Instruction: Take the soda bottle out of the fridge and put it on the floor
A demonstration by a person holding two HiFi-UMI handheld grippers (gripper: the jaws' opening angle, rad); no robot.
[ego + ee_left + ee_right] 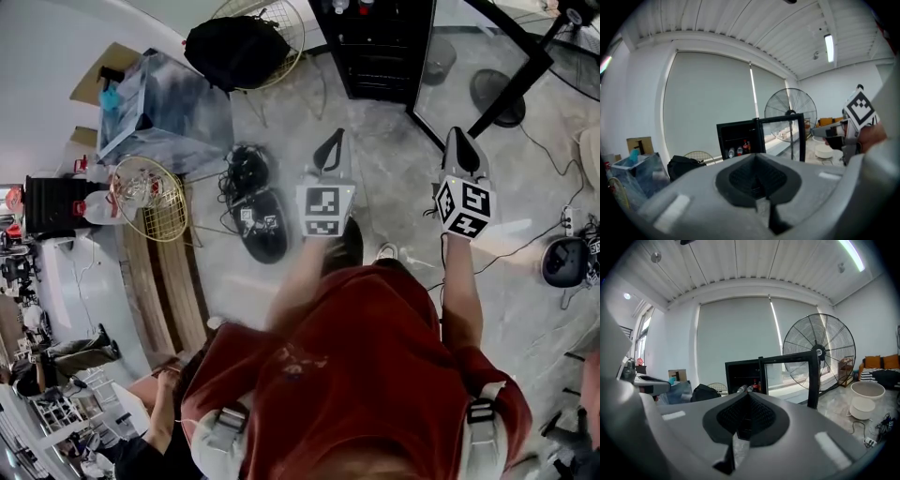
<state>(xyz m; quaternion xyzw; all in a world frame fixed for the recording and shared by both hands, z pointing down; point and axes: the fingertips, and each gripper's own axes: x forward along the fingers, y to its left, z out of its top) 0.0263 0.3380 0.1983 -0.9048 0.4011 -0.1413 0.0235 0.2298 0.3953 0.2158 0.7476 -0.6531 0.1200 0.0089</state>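
A small black fridge [375, 52] stands on the floor ahead with its glass door [469, 66] swung open to the right. On a shelf inside stand a few bottles; the soda bottle [746, 146] has a red label and also shows as the soda bottle [755, 384] in the right gripper view. My left gripper [330, 150] and right gripper [461, 141] are held side by side in the air, some way short of the fridge and pointing at it. Both have their jaws shut with nothing between them. The left gripper [757, 157] and the right gripper [746, 397] each fill the bottom of their own view.
A black bag [239, 47] and a wire fan guard [267, 19] lie left of the fridge, beside a clear plastic box [159, 103]. A large standing fan [818, 352] is behind the open door. Cables and black gear [253, 202] lie on the floor at left.
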